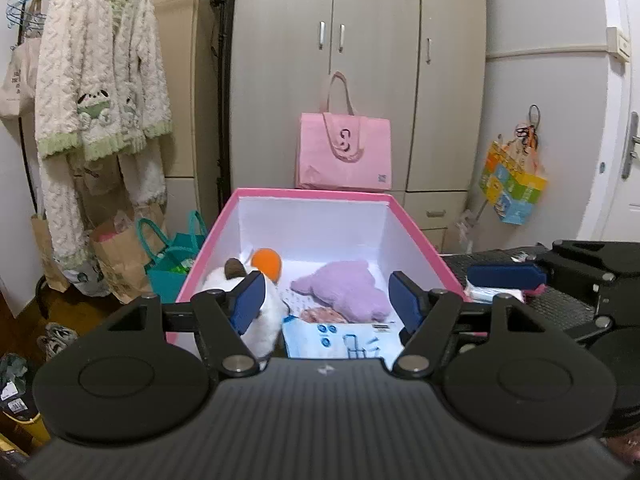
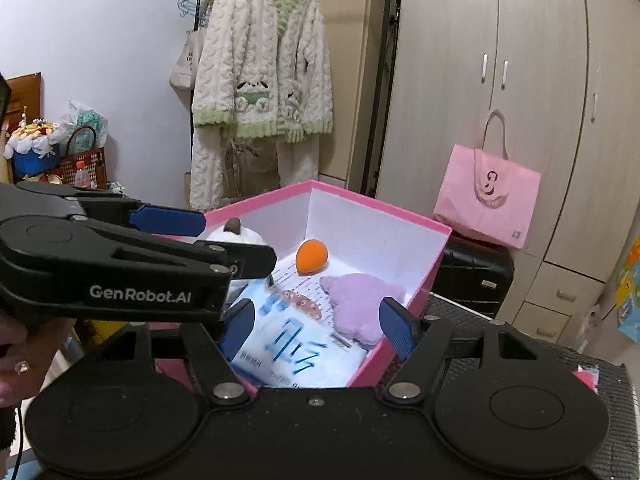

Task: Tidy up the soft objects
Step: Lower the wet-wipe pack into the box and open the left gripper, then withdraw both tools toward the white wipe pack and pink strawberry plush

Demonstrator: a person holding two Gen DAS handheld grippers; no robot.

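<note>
My left tool (image 1: 327, 307) hangs released over the pink box (image 1: 312, 193), one blue pad hiding part of the white plush (image 1: 266, 322). The box holds an orange ball (image 1: 267, 262), purple plush (image 1: 346, 286) and blue-printed packet (image 1: 344, 340). My right tool (image 2: 316, 326), also released, hovers at the box's near corner, its view partly blocked by the left tool; a pink tote (image 2: 486, 204) stands behind.

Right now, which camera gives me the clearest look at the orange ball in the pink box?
The right wrist view: the orange ball sits unobstructed against the pink box wall. In the left wrist view, the white plush toy partly covers it.
</note>
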